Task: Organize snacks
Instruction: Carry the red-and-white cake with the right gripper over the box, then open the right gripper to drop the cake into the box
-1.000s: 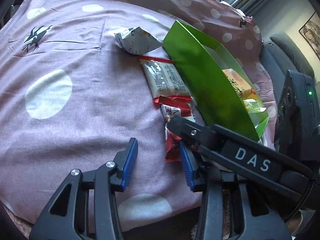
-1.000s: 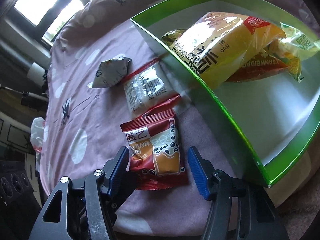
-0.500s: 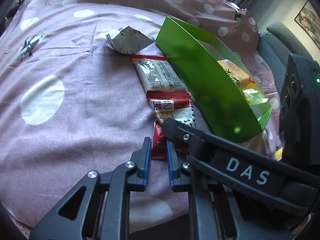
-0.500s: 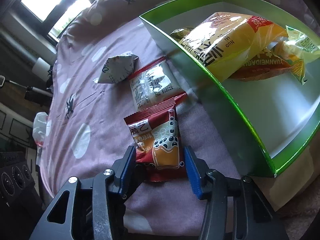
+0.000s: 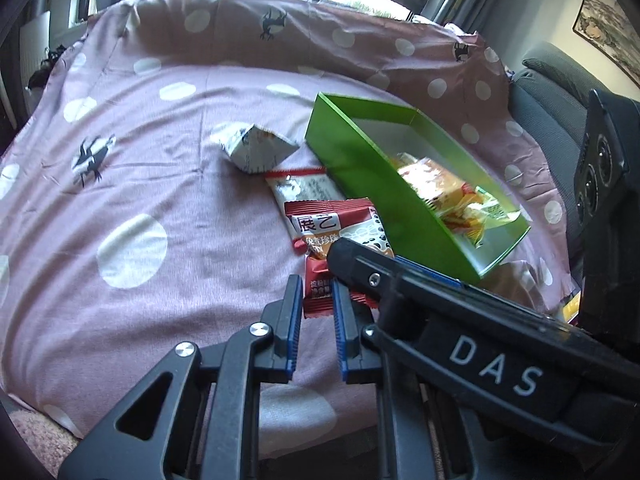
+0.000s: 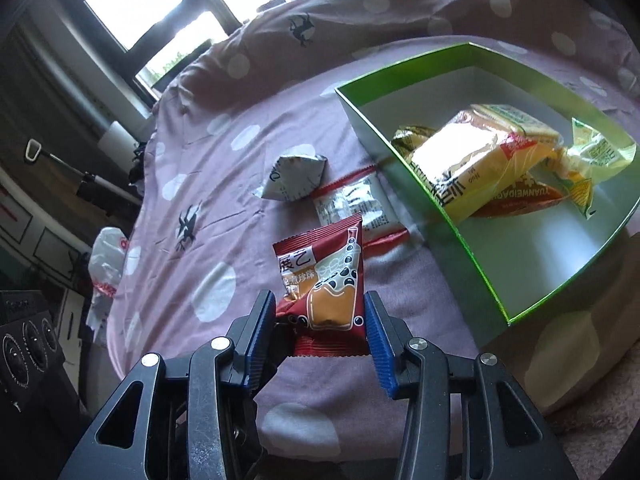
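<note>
Both hand-held grippers have closed and risen since a second ago, when their jaws stood wide around the red snack packet (image 6: 320, 280) lying flat on the pink dotted cloth (image 5: 160, 200). Now my right hand-held gripper (image 6: 320, 322) is clamped on the packet's two sides and tips it up off the cloth, while my left hand-held gripper (image 5: 314, 308) is pinched on its lower crimped edge, just beneath the right one's finger. From here I judge the risk to be the shared grip: if my two hands pull apart or twist unevenly on the way to the green box (image 6: 532, 308), ahead and right of the right hand-held gripper, the foil could tear or slide out of the thin left pinch. The packet could also catch on the box's near wall if I carry it too low. My right view shows the box's inside, with a yellow bag (image 6: 472, 160) and other wrappers already in and bare floor nearer me. My left view shows the right tool crossing over the packet, which the right view hides. A white packet (image 5: 308, 190) and a folded paper pouch (image 5: 256, 148) wait beyond the grippers.
</note>
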